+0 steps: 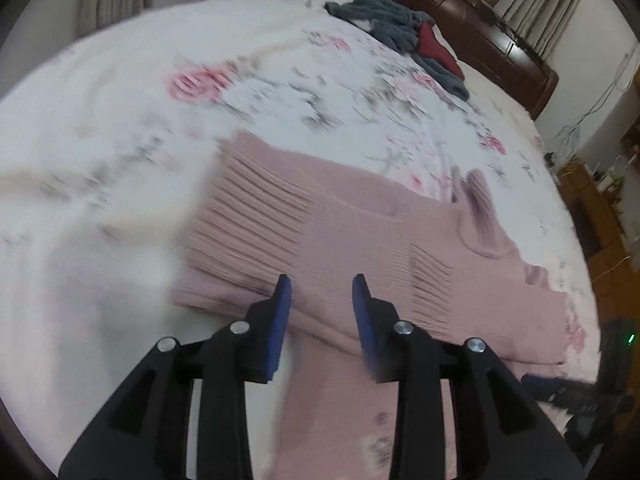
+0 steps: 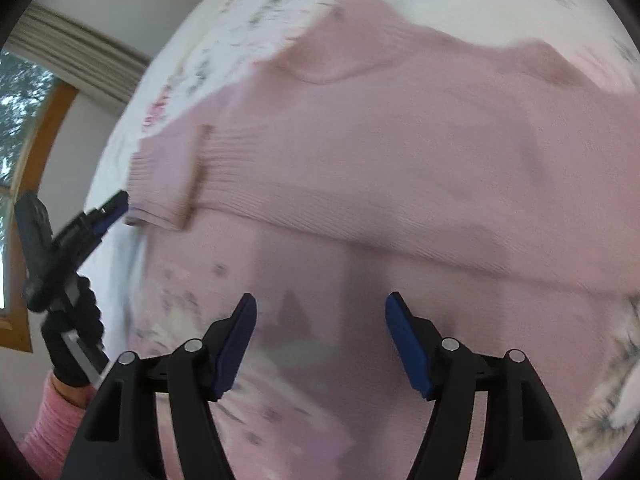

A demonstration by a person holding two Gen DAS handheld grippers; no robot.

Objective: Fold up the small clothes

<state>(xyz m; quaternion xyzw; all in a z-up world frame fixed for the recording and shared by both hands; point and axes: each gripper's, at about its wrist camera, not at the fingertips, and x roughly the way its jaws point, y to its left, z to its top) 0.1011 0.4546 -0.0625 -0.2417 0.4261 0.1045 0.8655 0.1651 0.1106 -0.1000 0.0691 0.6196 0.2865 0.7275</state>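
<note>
On the bed [image 1: 120, 92], floral sheet: pink sweater [image 1: 328, 232] lies flat, sleeve folded across body, prob. for next fold. Left tongs [image 1: 322, 292] and right tongs [image 2: 320, 310] both gape apart, empty, w/ nothing gripped, poised over knit.

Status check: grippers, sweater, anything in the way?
Left gripper open, empty. Right gripper open, empty. Pink sweater spread on bed, partly folded. Clothes pile far off, not obstructing.

A floral bedspread [image 1: 280, 92] covers the bed. A dark wooden headboard [image 1: 472, 12] runs along its far edge, with beige curtains [image 1: 540, 4] beyond. A wooden window frame [image 2: 36, 148] shows in the right wrist view.
</note>
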